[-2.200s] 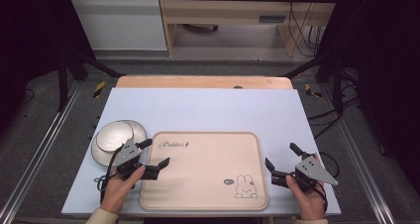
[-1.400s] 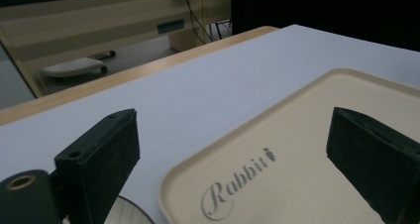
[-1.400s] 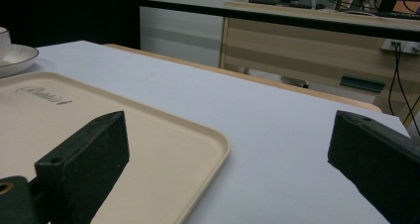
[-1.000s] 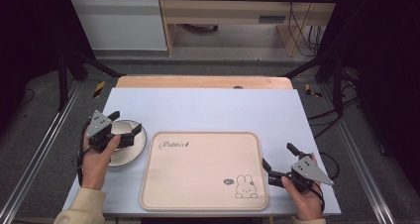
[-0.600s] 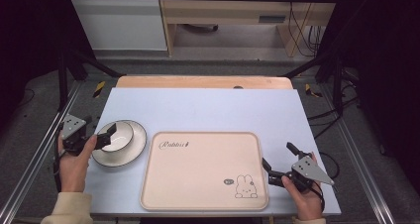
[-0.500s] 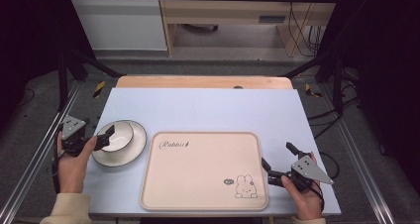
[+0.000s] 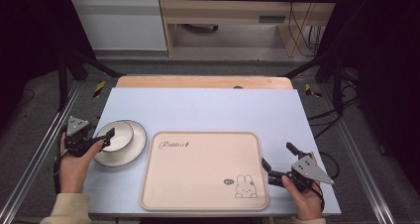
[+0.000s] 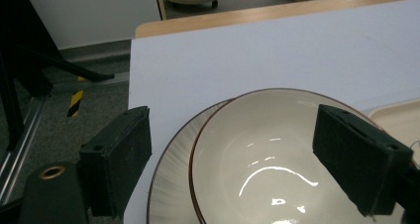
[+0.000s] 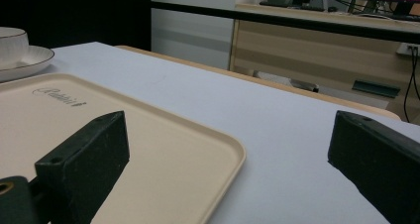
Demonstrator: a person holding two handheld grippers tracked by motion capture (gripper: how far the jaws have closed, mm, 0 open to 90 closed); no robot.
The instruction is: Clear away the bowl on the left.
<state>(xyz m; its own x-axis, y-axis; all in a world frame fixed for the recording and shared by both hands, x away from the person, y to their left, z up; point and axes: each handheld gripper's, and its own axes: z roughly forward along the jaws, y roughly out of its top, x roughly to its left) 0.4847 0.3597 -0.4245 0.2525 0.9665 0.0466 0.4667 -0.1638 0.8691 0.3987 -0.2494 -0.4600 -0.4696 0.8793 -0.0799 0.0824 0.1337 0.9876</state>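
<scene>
A cream bowl (image 7: 116, 136) with a thin brown rim sits in a white ribbed plate (image 7: 133, 149) at the table's left. My left gripper (image 7: 105, 137) comes in from the left edge, open, its jaws straddling the near side of the bowl (image 8: 277, 159) just above the plate (image 8: 166, 189) without gripping. A beige tray (image 7: 198, 169) with a rabbit print lies in the middle. My right gripper (image 7: 276, 153) is open and empty by the tray's right edge (image 9: 218, 154). Far off in the right gripper view stand the bowl (image 9: 10, 41) and the plate (image 9: 27, 60).
The pale blue tabletop (image 7: 213, 110) stretches behind the tray, with a wooden strip (image 7: 198, 82) along its far edge. Metal frame rails (image 7: 29, 159) run along both sides of the table. A wooden desk (image 9: 317, 50) stands beyond.
My left gripper has swung from beside the tray, out over the table's left edge, and now points right at the bowl. Bowl, plate, tray and right gripper have stayed put.
</scene>
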